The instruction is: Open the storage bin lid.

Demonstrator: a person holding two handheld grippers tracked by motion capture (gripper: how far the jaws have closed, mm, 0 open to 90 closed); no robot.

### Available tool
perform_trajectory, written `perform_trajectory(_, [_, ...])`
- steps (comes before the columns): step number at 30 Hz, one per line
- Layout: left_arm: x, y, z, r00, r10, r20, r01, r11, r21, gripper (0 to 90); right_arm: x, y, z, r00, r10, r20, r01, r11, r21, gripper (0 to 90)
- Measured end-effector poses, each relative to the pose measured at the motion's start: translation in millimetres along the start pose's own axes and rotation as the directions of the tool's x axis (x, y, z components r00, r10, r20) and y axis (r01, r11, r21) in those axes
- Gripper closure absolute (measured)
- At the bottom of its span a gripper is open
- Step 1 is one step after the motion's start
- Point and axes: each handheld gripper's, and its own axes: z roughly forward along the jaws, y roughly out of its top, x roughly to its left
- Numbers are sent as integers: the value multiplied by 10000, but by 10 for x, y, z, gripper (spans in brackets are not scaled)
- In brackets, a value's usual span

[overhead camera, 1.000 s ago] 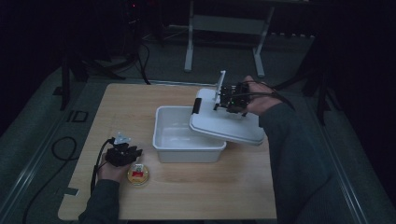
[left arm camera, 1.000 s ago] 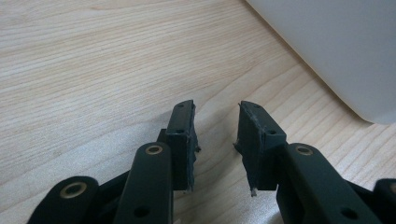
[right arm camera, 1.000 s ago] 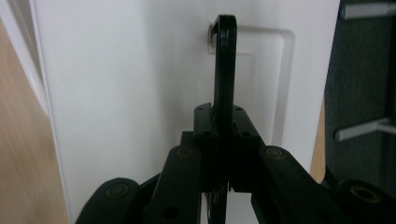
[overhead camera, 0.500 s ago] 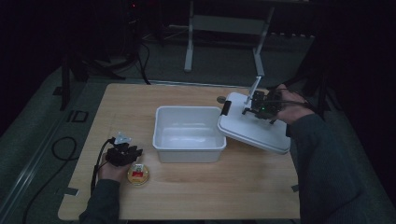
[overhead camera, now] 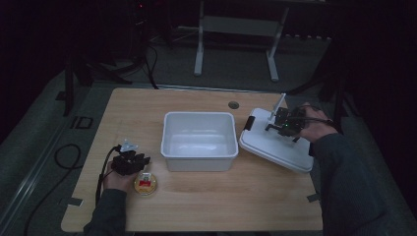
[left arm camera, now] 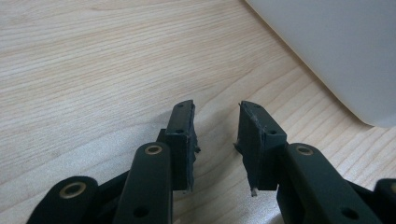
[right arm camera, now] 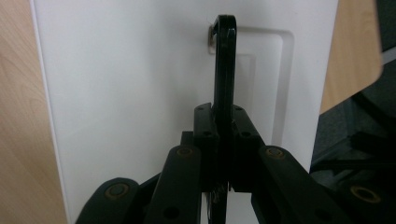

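Observation:
A white bin (overhead camera: 199, 140) stands open in the middle of the wooden table (overhead camera: 196, 206). Its white lid (overhead camera: 275, 147) lies tilted at the bin's right, partly past the table's right edge. My right gripper (overhead camera: 280, 123) is shut on the lid's black handle (right arm camera: 224, 60), which stands upright between the jaws. My left gripper (overhead camera: 129, 162) rests low at the table's front left, open with nothing between its fingertips (left arm camera: 184, 135). The bin's white wall (left arm camera: 336, 51) is close on its right. A small round tin (overhead camera: 145, 184) with a red label lies just beside the left hand.
A round cable hole (overhead camera: 234, 104) sits in the table behind the bin. A black cable (overhead camera: 64, 162) loops on the floor at the left. Metal stand legs (overhead camera: 199, 54) rise beyond the far edge. The room is dark.
My right gripper has carried the lid from over the bin's right rim out to the right and lowered it beside the bin. The left gripper has stayed put.

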Motion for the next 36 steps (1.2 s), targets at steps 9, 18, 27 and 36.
perform_trajectory(9, [12,4,-17,9998,-177,-46,177,9998,-10,643,87,17,492,9996,274,-117,-269,9986,451,840])
perform_trajectory(18, [1,25,-96,9997,-258,-39,258,9996,-66,606,159,52,838,9982,415,-436,-391,9977,552,840])
perform_trajectory(27, [-36,61,-134,9999,-93,-82,93,9999,71,578,179,72,970,9966,582,-590,-552,9971,516,838])
perform_trajectory(36, [-5,72,-208,9999,62,-122,-60,9998,178,562,261,55,898,9916,830,-989,-843,9964,-89,469])
